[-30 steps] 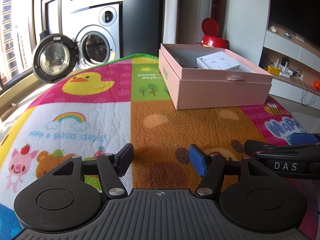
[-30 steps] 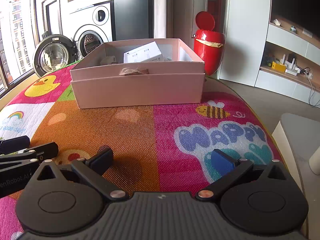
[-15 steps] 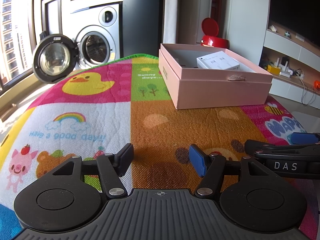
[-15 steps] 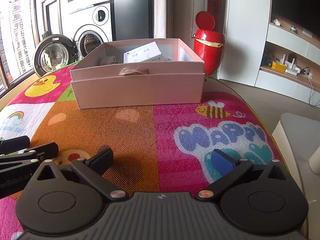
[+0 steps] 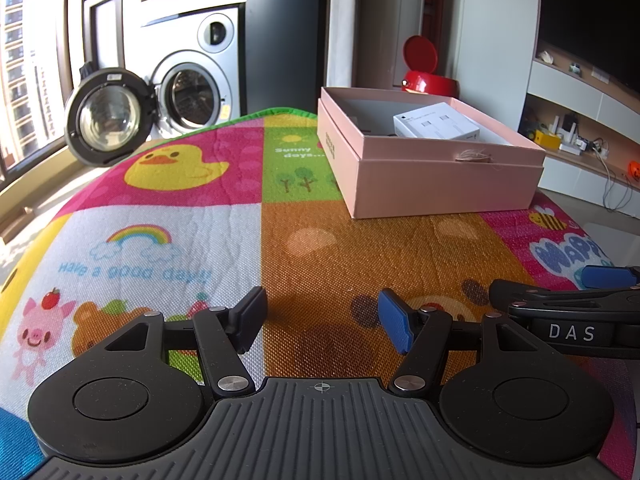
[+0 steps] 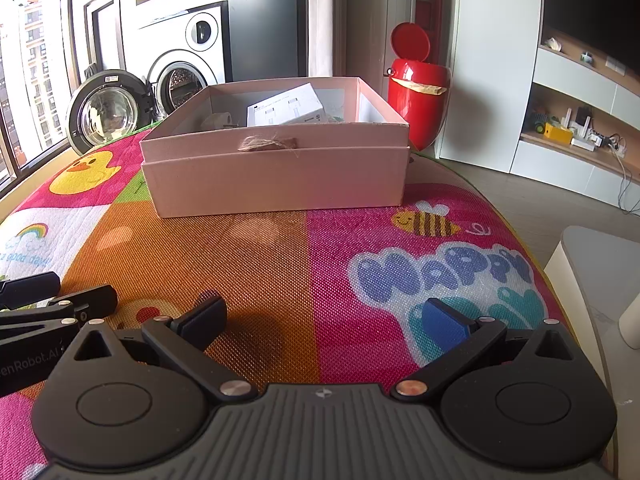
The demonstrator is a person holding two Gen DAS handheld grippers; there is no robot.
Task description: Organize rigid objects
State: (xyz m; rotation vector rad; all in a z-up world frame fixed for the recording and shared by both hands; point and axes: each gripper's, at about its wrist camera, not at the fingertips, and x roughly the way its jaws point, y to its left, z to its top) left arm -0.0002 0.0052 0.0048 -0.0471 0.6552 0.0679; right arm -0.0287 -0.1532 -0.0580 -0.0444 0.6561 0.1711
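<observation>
Two empty grippers wait low over the play mat, short of the pink box.

The left gripper point(image 5: 322, 318) tilts down with jaws apart on nothing; the right gripper point(image 6: 324, 316) beside it matches, spread wider. Ahead on the play mat point(image 6: 280, 264) stands the open pink cardboard box point(image 6: 280, 178), holding a white carton point(image 5: 436, 126) and smaller items. The carton looks light, stiff and smooth-sided, so it is probably best pinched across its narrow edges.

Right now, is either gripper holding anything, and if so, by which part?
Nothing is held. The left gripper and the right gripper both stand open over the play mat, with only mat between their fingers.
</observation>
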